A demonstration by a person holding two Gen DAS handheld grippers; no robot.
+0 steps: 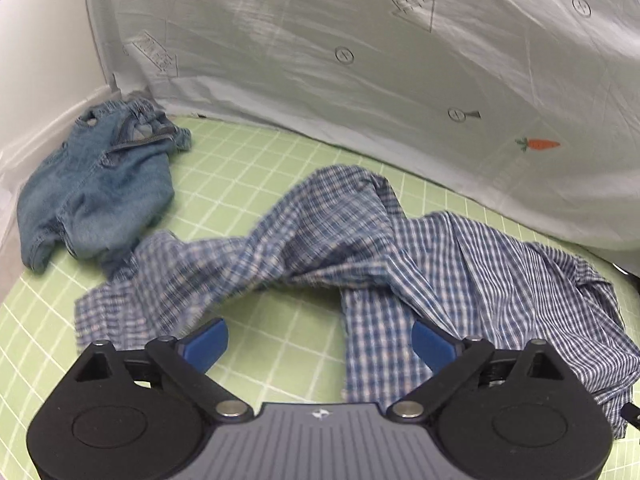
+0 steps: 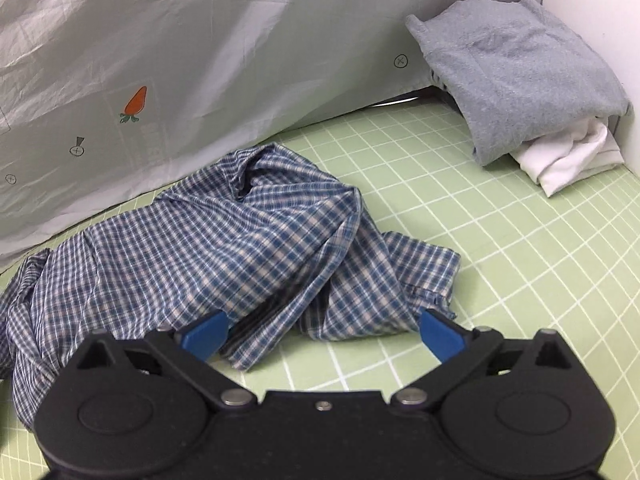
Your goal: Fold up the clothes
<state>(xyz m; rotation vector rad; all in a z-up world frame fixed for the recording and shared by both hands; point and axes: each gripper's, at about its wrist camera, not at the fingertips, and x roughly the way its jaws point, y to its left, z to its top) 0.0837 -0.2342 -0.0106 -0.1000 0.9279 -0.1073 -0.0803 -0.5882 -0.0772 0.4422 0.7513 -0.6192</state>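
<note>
Blue plaid shirt point(image 1: 360, 240) heaped and twisted on the green grid mat point(image 1: 256, 168), near the printed grey sheet point(image 1: 320, 60) hung at the back; not yet spread, so folding barely begun by the look of it. Left gripper point(image 1: 320, 340) low over the near edge, blue pads point(image 1: 208, 342) spread wide, nothing pinched, bare mat between them. Right gripper point(image 2: 324, 334) likewise wide apart, loose cloth between the pads but not pressed. Best next: find a hem or collar, pinch one layer only at two well-apart points, then lift and draw flat before any crease. Denim garment point(image 1: 96, 184) beside the shirt's end; grey folded garment point(image 2: 516, 76) on white cloth point(image 2: 568, 160) well apart.
</note>
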